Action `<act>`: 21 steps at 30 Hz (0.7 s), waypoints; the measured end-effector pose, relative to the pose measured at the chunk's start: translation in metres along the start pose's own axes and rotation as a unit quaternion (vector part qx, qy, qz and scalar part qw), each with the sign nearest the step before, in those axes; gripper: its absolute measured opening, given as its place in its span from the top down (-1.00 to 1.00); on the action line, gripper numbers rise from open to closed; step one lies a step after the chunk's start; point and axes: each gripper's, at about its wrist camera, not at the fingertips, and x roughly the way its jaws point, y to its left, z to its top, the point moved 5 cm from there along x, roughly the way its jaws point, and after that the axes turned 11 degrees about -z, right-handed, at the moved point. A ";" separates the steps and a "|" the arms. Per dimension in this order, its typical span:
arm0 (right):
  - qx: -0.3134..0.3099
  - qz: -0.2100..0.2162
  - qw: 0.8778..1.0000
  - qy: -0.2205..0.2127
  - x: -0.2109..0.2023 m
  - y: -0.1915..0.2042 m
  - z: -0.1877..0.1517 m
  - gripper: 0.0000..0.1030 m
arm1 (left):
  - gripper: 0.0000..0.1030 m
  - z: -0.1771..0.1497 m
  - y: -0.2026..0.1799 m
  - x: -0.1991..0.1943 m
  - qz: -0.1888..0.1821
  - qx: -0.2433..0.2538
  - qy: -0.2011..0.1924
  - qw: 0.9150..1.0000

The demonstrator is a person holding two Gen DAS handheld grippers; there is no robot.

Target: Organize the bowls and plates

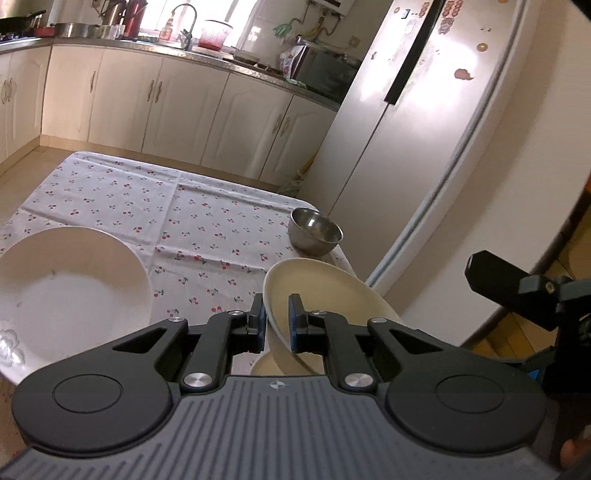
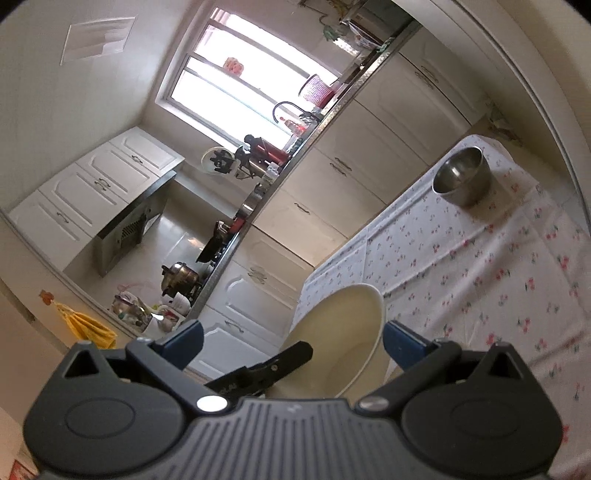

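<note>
Above the surface's right edge | cream plate point(image 1: 325, 295) clamped by its rim, tilted, in left gripper point(image 1: 277, 317) jaws | right gripper point(image 2: 293, 343) jaws spread, empty | risk: thin rim hold slipping, plate striking steel bowl point(image 1: 314, 230) at far right corner.

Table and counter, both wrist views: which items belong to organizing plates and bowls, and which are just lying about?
Part of the job:
- cream plate, clamped at its rim by the left gripper
- white plate on the tablecloth
- steel bowl near the table's far corner

Just lying about:
- fridge
- pink basket on the counter
- yellow cloth
</note>
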 end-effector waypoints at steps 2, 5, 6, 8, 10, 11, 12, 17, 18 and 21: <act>0.007 0.003 1.000 -0.002 -0.005 -0.001 -0.004 -1.00 | 0.81 -0.008 -0.002 -0.006 -0.003 -0.005 0.001 1.000; 0.016 0.006 1.000 -0.003 -0.012 -0.002 -0.011 -1.00 | 0.81 -0.015 0.001 -0.012 -0.007 -0.017 0.003 1.000; 0.018 0.007 1.000 -0.004 -0.014 -0.002 -0.012 -1.00 | 0.81 -0.017 0.002 -0.011 -0.008 -0.019 0.005 1.000; 0.016 0.003 1.000 -0.005 -0.017 -0.002 -0.017 -1.00 | 0.81 -0.021 0.003 -0.010 -0.009 -0.021 0.009 1.000; 0.010 -0.004 1.000 -0.007 -0.018 -0.003 -0.020 -1.00 | 0.81 -0.025 0.004 -0.008 -0.008 -0.022 0.015 1.000; 0.006 -0.010 1.000 -0.009 -0.017 -0.003 -0.021 -1.00 | 0.81 -0.027 0.004 -0.005 -0.007 -0.022 0.017 1.000; 0.005 -0.015 1.000 -0.009 -0.017 -0.005 -0.024 -1.00 | 0.81 -0.029 0.004 -0.002 -0.005 -0.021 0.020 1.000; 0.028 -0.020 0.999 -0.009 -0.016 -0.020 -0.028 -1.00 | 0.81 -0.034 0.007 0.011 -0.001 -0.016 0.028 0.999; 0.032 -0.020 0.999 -0.009 -0.017 -0.021 -0.028 -1.00 | 0.81 -0.034 0.008 0.015 -0.001 -0.016 0.031 0.999; 0.037 -0.021 0.999 -0.011 -0.017 -0.027 -0.029 -1.00 | 0.81 -0.038 0.010 0.020 0.004 -0.011 0.035 0.999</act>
